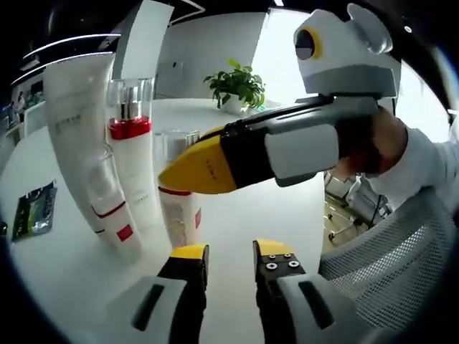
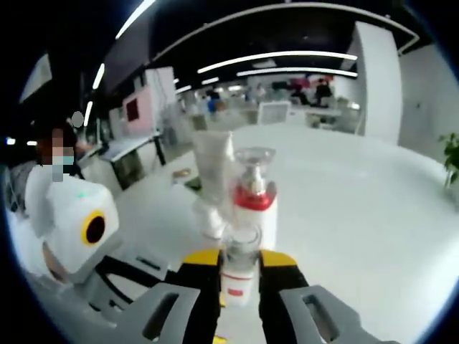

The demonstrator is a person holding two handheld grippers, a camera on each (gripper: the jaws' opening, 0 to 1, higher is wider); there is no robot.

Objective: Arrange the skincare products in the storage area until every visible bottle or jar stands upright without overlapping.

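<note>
The right gripper (image 2: 239, 269) pinches the small clear-capped bottle (image 2: 238, 271) upright, apparently to stand it beside the 2 other products, a white tube (image 1: 86, 136) and a red-collared pump bottle (image 1: 133, 150), near the table (image 1: 237, 222) edge, while the left gripper (image 1: 229, 259) waits spread, holding nothing.

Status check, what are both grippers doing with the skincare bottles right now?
Left gripper open, empty, low over the table. Right gripper around the small bottle, upright. Tall tube and pump bottle upright beside it. Nothing blocking.
</note>
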